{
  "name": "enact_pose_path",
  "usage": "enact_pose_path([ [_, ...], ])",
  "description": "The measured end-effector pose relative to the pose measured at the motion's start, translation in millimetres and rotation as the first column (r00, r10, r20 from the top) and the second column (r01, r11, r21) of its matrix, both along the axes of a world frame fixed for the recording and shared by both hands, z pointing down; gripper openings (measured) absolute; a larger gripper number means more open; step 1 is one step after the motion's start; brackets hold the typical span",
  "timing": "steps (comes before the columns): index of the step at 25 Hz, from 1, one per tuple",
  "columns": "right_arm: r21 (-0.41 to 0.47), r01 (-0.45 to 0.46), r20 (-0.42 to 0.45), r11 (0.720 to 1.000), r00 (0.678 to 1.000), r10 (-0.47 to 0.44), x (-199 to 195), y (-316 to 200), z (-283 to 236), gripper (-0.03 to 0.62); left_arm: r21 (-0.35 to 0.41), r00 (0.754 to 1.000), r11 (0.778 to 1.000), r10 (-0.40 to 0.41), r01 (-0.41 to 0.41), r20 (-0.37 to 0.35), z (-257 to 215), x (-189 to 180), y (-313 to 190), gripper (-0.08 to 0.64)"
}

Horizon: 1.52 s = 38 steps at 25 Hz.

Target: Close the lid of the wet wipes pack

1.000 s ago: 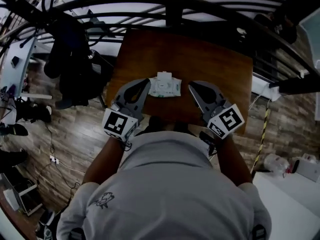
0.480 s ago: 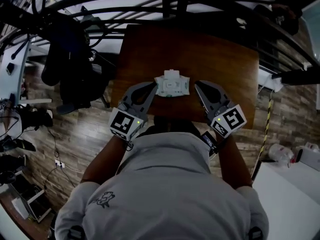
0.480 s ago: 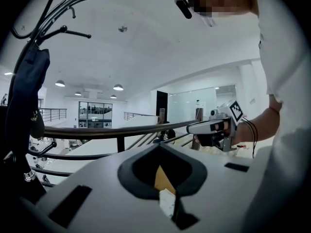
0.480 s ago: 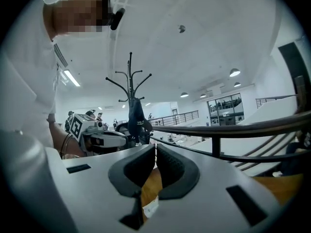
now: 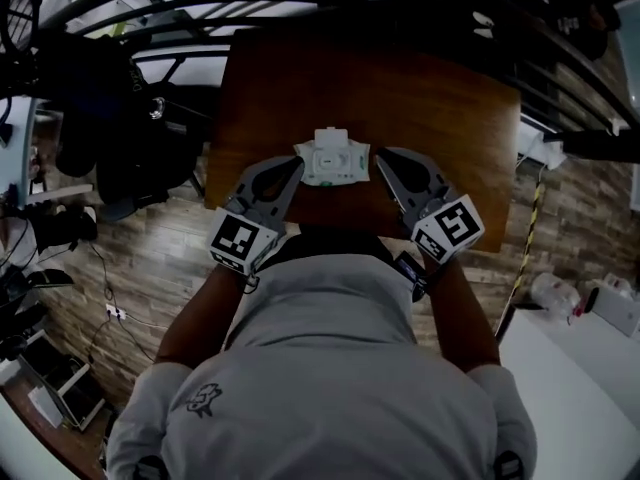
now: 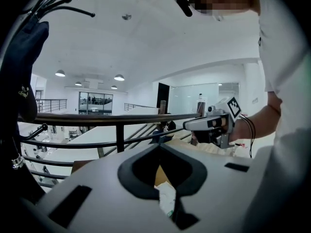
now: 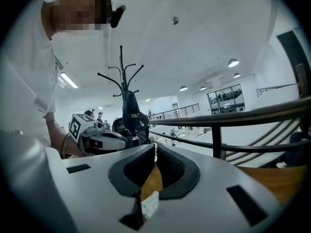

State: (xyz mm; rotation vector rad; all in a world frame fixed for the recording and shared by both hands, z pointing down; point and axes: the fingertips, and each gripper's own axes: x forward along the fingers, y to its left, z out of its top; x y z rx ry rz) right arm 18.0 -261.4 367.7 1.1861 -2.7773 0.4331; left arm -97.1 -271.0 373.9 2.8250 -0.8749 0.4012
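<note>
The white wet wipes pack point(image 5: 333, 164) lies near the front edge of the brown table point(image 5: 440, 108). Its lid flap point(image 5: 330, 137) stands open at the far side. My left gripper point(image 5: 296, 164) is shut and empty, with its tips just left of the pack. My right gripper point(image 5: 379, 157) is also shut and empty, close to the pack's right end. In the left gripper view the jaws point(image 6: 159, 147) meet, and a strip of the pack point(image 6: 168, 201) shows below them. The right gripper view shows its jaws point(image 7: 155, 147) closed over the pack point(image 7: 149, 204).
A black railing point(image 5: 300, 8) runs behind the table. A coat stand with dark clothes point(image 5: 100, 118) is at the left. Wood floor point(image 5: 140, 258) lies below the table's left edge. A white surface point(image 5: 570, 368) is at the lower right.
Both grippers have come down and closed in on the pack, and their tips now flank its two ends. The pack has not moved on the table.
</note>
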Motion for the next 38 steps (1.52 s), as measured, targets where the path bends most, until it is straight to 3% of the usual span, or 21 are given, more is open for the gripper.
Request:
enact_pose_path([
  [22,-0.174,0.121,-0.011,0.977,0.992,-0.124,3.0,-32.4,99.1,0.037,-0.177,0.993,0.980,-0.081,0.095,0.081,99.1,-8.9,-16.6,0.012],
  [32,-0.253,0.153,0.005,0.955,0.988,-0.157,-4.9,-45.8,141.6,0.038,-0.248,0.988,0.963,-0.074,0.107,0.139,157.1,-3.8,-14.3,0.012],
  [38,-0.302,0.173,0.022,0.938,0.984,-0.175,-7.1,-52.4,164.4,0.072,-0.280,0.985,0.954,-0.061,0.105,0.161,179.6,1.4,-17.7,0.012],
])
